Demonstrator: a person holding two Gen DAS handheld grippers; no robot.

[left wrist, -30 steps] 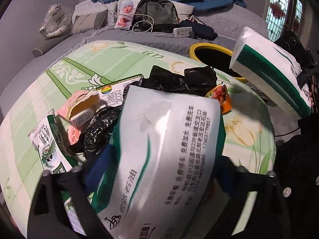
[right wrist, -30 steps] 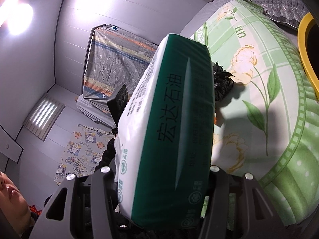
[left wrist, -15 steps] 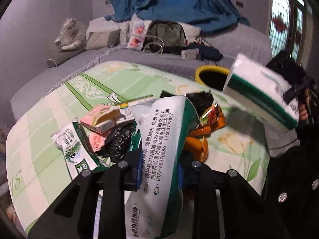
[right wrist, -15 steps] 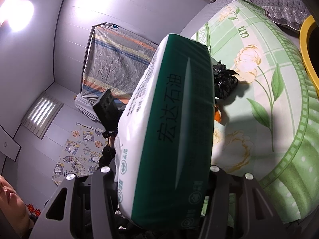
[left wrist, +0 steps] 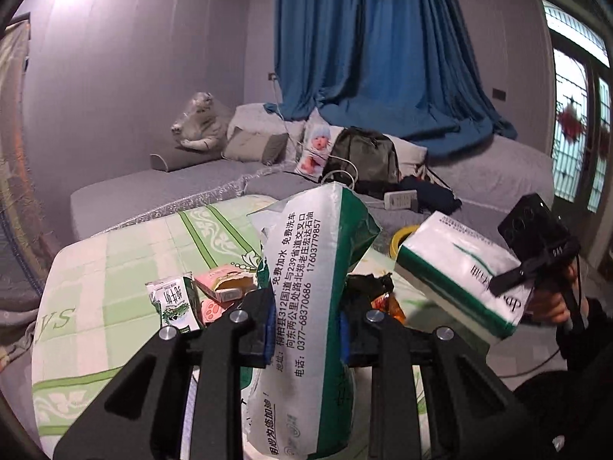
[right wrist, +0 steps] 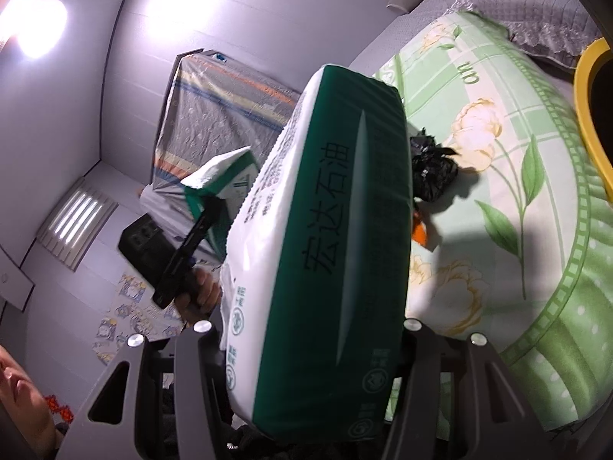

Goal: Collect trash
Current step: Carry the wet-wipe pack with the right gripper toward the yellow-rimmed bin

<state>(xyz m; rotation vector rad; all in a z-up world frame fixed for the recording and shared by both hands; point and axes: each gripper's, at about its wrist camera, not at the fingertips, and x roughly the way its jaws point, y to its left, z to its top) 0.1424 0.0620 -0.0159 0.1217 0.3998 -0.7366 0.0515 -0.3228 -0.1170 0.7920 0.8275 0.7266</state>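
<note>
My left gripper [left wrist: 306, 329] is shut on a crumpled white and green tissue wrapper [left wrist: 306, 291] and holds it up above the green floral table [left wrist: 115, 268]. My right gripper [right wrist: 306, 349] is shut on a full white and green tissue pack [right wrist: 325, 245], also seen at the right of the left wrist view [left wrist: 459, 272]. A milk carton [left wrist: 174, 303], a pink box [left wrist: 224, 281], black bags [right wrist: 431, 176] and orange wrappers [left wrist: 389, 303] lie on the table. A yellow-rimmed bin [right wrist: 590, 103] stands past the table's far edge.
A grey sofa [left wrist: 191, 184] with cushions, a bag [left wrist: 364, 157] and a power strip [left wrist: 400, 199] runs behind the table. A blue curtain [left wrist: 375, 57] hangs at the back. A covered cabinet [right wrist: 218, 115] stands against the wall.
My left gripper has lifted and tilted up with the wrapper, now squeezed narrow between its fingers. The right gripper with the tissue pack has stayed nearly still.
</note>
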